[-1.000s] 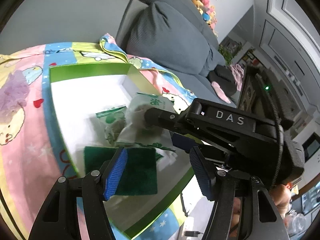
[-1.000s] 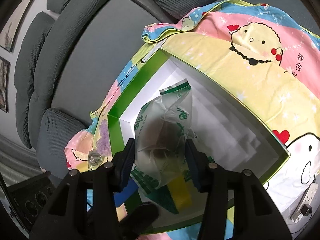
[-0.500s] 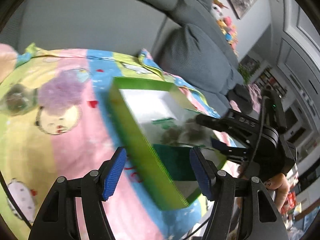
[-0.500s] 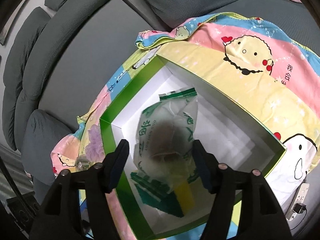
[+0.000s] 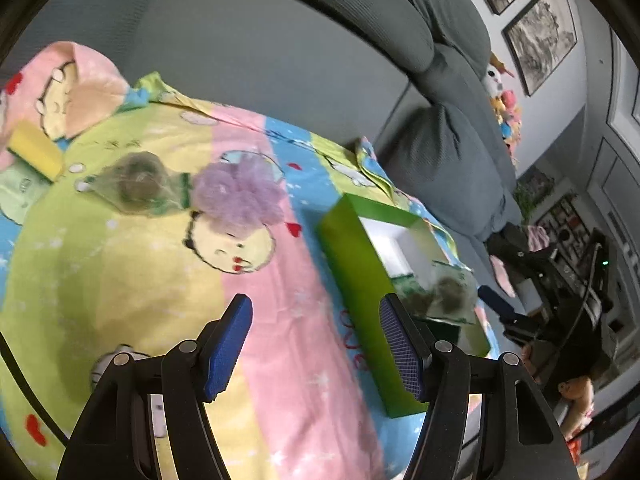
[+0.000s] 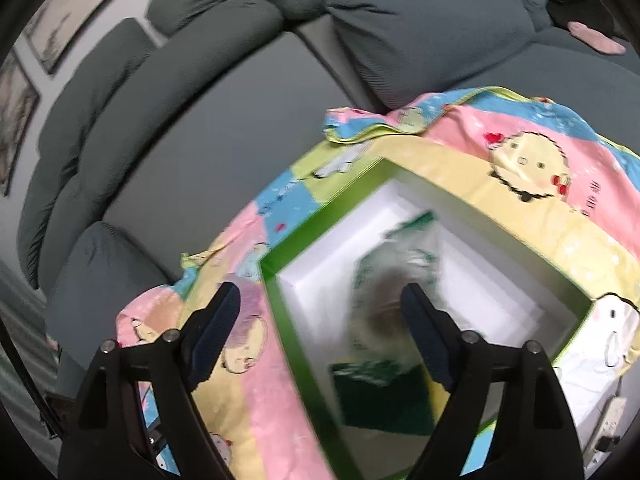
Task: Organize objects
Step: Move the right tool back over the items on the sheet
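Note:
A green box (image 5: 356, 264) with a white inside (image 6: 320, 280) sits on a cartoon blanket (image 5: 140, 280). In it lie a clear plastic bag with green print (image 6: 394, 280) and a dark green sponge (image 6: 384, 400). My right gripper (image 6: 320, 332) is open above the box, the bag below it, not held. My left gripper (image 5: 316, 344) is open and empty over the blanket, left of the box. On the blanket to the left lie a purple pouf (image 5: 240, 192), a second clear bag (image 5: 138, 184) and a yellow sponge (image 5: 36, 152).
The blanket covers a grey sofa (image 5: 260, 52) with cushions (image 6: 420, 28) behind. The right gripper's black body (image 5: 560, 300) shows at the right of the left wrist view. A white power strip (image 6: 610, 424) lies at the blanket's lower right edge.
My right gripper opened, let the plastic bag drop into the box, and pulled up. My left gripper swung left, from over the box to over the blanket.

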`<action>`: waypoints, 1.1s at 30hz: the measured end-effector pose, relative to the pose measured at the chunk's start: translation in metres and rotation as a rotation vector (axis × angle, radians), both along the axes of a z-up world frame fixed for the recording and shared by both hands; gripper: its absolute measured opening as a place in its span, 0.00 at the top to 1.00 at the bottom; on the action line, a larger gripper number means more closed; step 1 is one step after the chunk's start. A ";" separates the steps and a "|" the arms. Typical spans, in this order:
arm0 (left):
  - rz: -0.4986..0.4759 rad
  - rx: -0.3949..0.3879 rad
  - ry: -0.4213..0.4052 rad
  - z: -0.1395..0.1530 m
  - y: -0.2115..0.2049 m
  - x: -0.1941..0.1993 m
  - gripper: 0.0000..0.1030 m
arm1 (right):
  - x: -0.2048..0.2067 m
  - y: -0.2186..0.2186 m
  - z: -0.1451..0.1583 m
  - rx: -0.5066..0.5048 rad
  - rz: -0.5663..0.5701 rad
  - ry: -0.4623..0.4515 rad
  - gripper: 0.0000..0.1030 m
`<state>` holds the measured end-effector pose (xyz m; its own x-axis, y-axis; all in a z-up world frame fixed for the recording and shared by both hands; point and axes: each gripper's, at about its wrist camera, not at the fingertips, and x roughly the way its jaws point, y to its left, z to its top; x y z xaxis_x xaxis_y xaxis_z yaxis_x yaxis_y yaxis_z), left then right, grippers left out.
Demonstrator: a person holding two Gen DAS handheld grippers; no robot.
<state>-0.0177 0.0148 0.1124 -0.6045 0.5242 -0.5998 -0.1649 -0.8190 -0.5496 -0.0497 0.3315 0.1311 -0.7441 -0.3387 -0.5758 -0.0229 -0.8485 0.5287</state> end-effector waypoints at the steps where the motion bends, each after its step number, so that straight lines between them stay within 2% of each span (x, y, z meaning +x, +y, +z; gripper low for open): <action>1: 0.006 -0.006 0.003 0.000 -0.003 0.000 0.29 | 0.000 -0.005 0.001 -0.001 0.012 0.007 0.19; 5: 0.023 -0.001 0.013 0.002 -0.018 0.003 0.28 | -0.001 -0.027 0.004 0.011 0.057 0.035 0.15; 10: 0.057 0.046 -0.006 -0.001 -0.044 0.005 0.27 | 0.000 -0.053 0.005 -0.005 0.102 0.037 0.11; 13: 0.089 0.070 -0.024 -0.003 -0.058 0.007 0.27 | 0.002 -0.075 0.006 -0.003 0.189 0.063 0.11; 17: 0.095 0.072 -0.020 -0.002 -0.069 0.010 0.27 | 0.000 -0.095 0.001 -0.075 0.289 0.058 0.11; 19: 0.094 0.067 -0.019 -0.002 -0.072 0.011 0.26 | -0.001 -0.101 -0.001 -0.075 0.293 0.057 0.11; 21: 0.097 0.071 -0.025 -0.002 -0.078 0.011 0.20 | -0.002 -0.105 -0.003 -0.065 0.291 0.058 0.11; 27: 0.127 0.130 -0.032 -0.005 -0.096 0.012 0.20 | -0.005 -0.120 -0.009 -0.061 0.310 0.051 0.11; 33: 0.162 0.156 -0.069 -0.011 -0.108 0.008 0.19 | -0.009 -0.146 -0.016 0.003 0.358 0.032 0.11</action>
